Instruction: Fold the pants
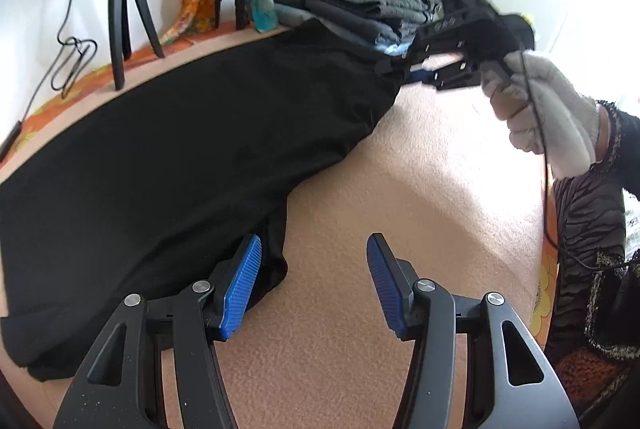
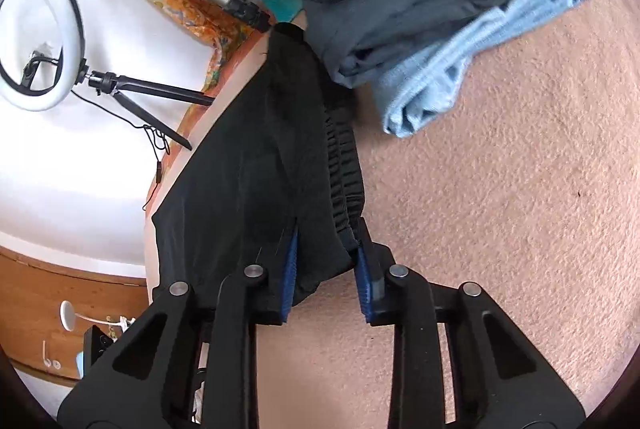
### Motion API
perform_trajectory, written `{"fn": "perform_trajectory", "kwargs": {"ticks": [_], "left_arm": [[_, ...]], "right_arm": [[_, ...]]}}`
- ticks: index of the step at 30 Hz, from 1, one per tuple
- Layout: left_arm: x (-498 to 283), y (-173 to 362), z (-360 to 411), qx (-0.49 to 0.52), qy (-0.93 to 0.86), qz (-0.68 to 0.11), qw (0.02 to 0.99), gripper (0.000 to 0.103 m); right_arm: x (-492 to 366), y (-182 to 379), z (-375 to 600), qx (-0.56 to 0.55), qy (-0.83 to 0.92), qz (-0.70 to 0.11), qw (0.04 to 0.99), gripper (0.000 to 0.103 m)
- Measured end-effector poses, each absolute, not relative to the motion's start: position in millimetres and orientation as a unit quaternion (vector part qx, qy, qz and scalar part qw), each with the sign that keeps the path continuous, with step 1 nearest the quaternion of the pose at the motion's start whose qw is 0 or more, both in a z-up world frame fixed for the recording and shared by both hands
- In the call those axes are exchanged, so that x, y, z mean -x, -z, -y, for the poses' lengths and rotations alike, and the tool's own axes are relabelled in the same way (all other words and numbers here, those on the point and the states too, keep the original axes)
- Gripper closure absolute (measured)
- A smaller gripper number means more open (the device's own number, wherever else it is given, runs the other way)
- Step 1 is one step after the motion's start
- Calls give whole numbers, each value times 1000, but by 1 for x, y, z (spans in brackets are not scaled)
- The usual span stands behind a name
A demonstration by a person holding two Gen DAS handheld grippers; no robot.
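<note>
The black pants (image 1: 160, 149) are spread flat along the far side of the pink blanket (image 1: 400, 209). The waistband corner (image 2: 348, 229) is pinched between the pads of the right gripper (image 2: 328, 265), while the left gripper (image 1: 314, 269) stands open and empty beside the leg hem. The hem is best caught squarely before both ends are lifted together, so that the fold falls even.
</note>
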State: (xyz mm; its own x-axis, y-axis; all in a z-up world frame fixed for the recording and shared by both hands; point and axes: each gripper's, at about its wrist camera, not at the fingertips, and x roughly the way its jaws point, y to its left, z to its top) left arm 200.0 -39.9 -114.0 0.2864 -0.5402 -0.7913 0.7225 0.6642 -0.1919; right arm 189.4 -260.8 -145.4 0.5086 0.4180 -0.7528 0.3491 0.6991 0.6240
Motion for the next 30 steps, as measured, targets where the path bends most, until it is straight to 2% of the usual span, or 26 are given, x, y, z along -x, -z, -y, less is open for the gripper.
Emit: {"fn": "perform_trajectory", "kwargs": {"ticks": [5,12,15,18,24,30], "left_arm": [[-197,121,40,-92,410,-454,786,50],[-192,117,41,-97,412,-457,783,50],[-188,110,34,-85,400,-459,789,50],[-185,99,21,-69,374,-453,807,50],[-190,73,-31,16,281,-439,853,48],[-198,58,-96,141,183,-425,875,42]], "right_arm": [[-192,104,266,-329,-19,-454,828,81],[-202,133,266,-291,19,-502,814,82],[-205,128,259,-258,24,-506,823,76],[-202,124,253,-226,34,-511,828,66],[-190,108,244,-193,37,-490,849,54],[-171,88,241,-181,31,-457,870,52]]}}
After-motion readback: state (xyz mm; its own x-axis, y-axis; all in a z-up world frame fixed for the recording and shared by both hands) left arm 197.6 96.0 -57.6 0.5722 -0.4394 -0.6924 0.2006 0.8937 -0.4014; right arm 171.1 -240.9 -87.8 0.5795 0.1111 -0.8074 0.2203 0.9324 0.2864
